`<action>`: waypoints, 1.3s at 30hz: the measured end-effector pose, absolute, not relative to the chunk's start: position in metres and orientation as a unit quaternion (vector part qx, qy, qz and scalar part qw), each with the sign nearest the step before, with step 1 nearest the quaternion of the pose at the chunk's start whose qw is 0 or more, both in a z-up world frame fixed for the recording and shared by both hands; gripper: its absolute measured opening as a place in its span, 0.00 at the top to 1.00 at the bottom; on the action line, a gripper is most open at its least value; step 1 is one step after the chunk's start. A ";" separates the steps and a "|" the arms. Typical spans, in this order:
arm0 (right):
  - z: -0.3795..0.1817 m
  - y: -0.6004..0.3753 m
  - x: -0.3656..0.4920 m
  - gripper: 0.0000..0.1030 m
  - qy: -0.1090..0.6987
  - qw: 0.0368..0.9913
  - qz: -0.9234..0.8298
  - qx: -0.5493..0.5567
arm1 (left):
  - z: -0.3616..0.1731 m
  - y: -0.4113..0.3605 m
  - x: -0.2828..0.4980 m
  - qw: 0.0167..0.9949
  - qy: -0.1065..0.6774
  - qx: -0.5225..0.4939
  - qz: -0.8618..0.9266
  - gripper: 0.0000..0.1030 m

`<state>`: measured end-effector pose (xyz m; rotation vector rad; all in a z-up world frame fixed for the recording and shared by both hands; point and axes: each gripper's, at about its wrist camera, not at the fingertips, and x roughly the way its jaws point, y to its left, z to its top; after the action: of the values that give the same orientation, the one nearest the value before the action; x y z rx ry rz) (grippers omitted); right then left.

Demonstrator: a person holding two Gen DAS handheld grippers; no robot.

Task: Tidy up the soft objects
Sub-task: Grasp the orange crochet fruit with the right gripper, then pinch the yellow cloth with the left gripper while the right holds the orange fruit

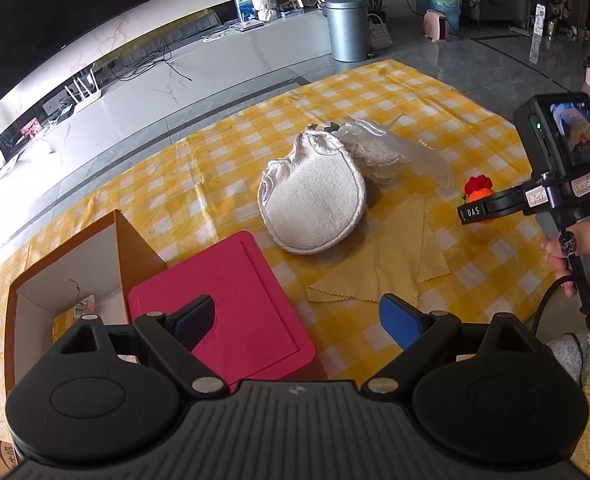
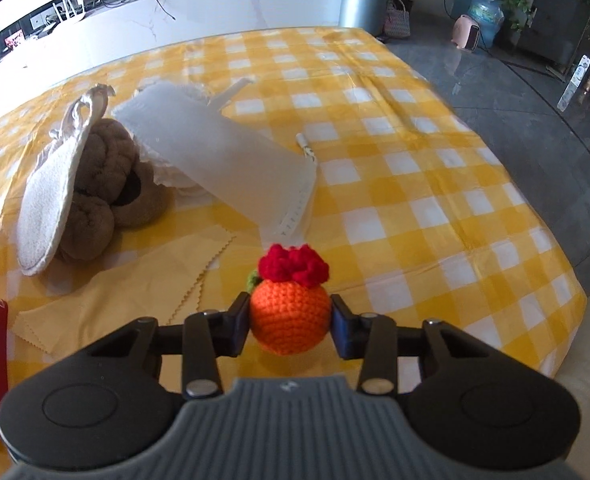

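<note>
Orange crochet ball with red tuft sits clamped between the right gripper jaws, above the yellow checked tabletop. Left gripper jaws wide apart, holding nothing, over the pink foam pad and beside the open cardboard box. White terry mitt, yellow cloths and a brown plush lie mid-tabletop.

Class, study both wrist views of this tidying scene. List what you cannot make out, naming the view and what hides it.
1. Brown plush toy: left wrist view, almost wholly hidden behind the white round pad.
2. Cardboard box contents: left wrist view, mostly blocked by its walls and the left gripper.
3. Crocheted orange: left wrist view, partly covered by the right gripper.
4. Red foam block: right wrist view, cut off by the left edge.
</note>
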<state>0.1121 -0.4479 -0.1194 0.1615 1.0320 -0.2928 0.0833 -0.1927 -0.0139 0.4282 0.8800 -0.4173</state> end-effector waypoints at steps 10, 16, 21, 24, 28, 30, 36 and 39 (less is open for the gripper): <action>-0.109 -0.470 0.099 0.60 0.457 0.869 -0.149 0.117 | -0.070 -0.275 0.109 0.813 0.457 0.293 -0.212 0.00; -0.110 -0.479 0.097 0.60 0.454 0.866 -0.166 0.126 | -0.105 -0.305 0.130 0.775 0.510 0.299 -0.224 0.00; -0.110 -0.477 0.100 0.60 0.451 0.872 -0.145 0.125 | -0.134 -0.320 0.146 0.760 0.523 0.325 -0.208 0.00; -0.108 -0.477 0.099 0.60 0.443 0.876 -0.147 0.119 | -0.148 -0.322 0.153 0.763 0.522 0.330 -0.190 0.00; -0.107 -0.482 0.097 0.60 0.439 0.877 -0.155 0.121 | -0.148 -0.321 0.161 0.767 0.516 0.315 -0.216 0.00; -0.109 -0.483 0.095 0.60 0.443 0.874 -0.156 0.123 | -0.151 -0.319 0.165 0.773 0.516 0.299 -0.218 0.00; -0.111 -0.485 0.094 0.60 0.448 0.870 -0.162 0.124 | -0.155 -0.298 0.177 0.772 0.541 0.241 -0.232 0.00; -0.110 -0.482 0.094 0.60 0.447 0.872 -0.162 0.118 | -0.156 -0.283 0.187 0.764 0.571 0.185 -0.238 0.00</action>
<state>0.0943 -0.4818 -0.1102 0.2458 0.9345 -0.3389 0.1868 -0.2827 -0.1563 0.4015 1.2408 -0.5169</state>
